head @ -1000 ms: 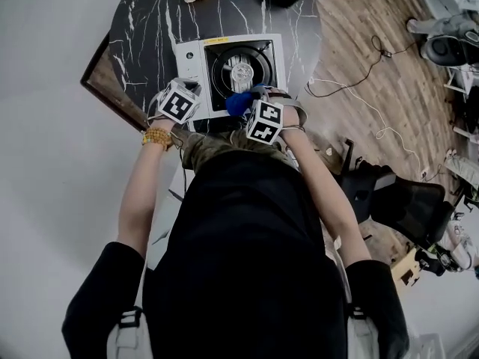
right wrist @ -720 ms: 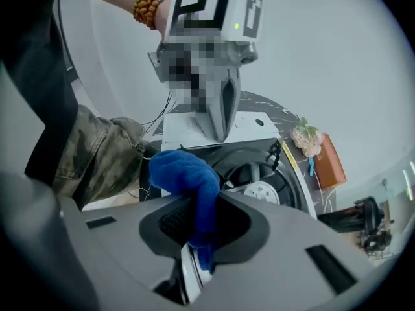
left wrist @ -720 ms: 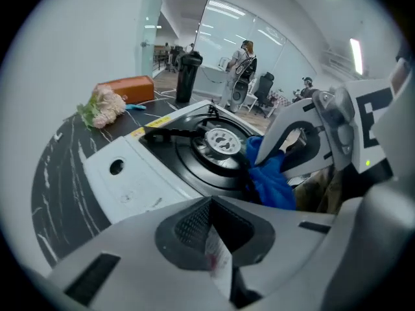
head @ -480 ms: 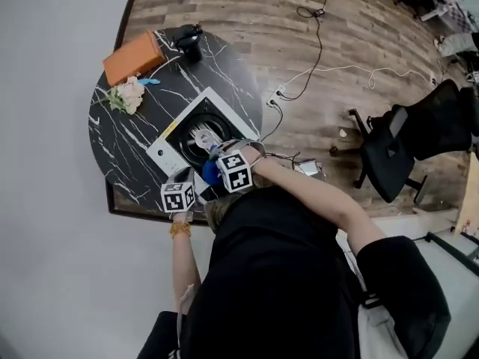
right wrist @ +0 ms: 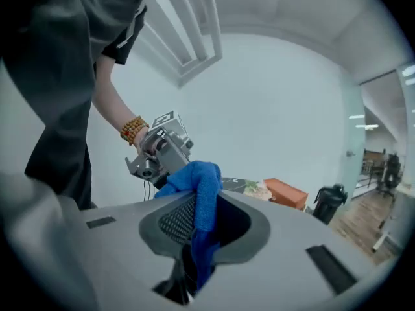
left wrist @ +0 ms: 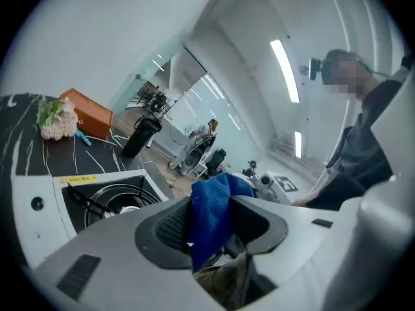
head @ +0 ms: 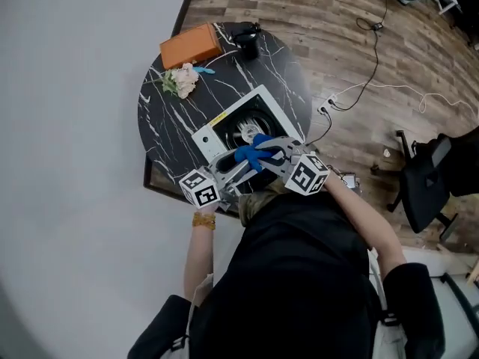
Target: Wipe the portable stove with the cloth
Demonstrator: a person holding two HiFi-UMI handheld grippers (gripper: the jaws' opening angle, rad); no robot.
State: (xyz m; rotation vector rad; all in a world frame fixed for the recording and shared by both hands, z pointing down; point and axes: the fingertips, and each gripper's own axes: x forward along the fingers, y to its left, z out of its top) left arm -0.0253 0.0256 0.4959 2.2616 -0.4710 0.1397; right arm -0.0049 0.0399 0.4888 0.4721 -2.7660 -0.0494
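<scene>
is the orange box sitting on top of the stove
No, the orange box rests on the black table near its far edge, well apart from the stove.

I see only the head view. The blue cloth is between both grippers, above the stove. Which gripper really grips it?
Observer: The right gripper. In its own view, its jaws are shut on the cloth.
Operator: And the other one?
Observer: In its own view, the left gripper has the cloth between its jaws, but they have just been opening. A gap shows beside the cloth, so the pads do not clamp it.
</scene>
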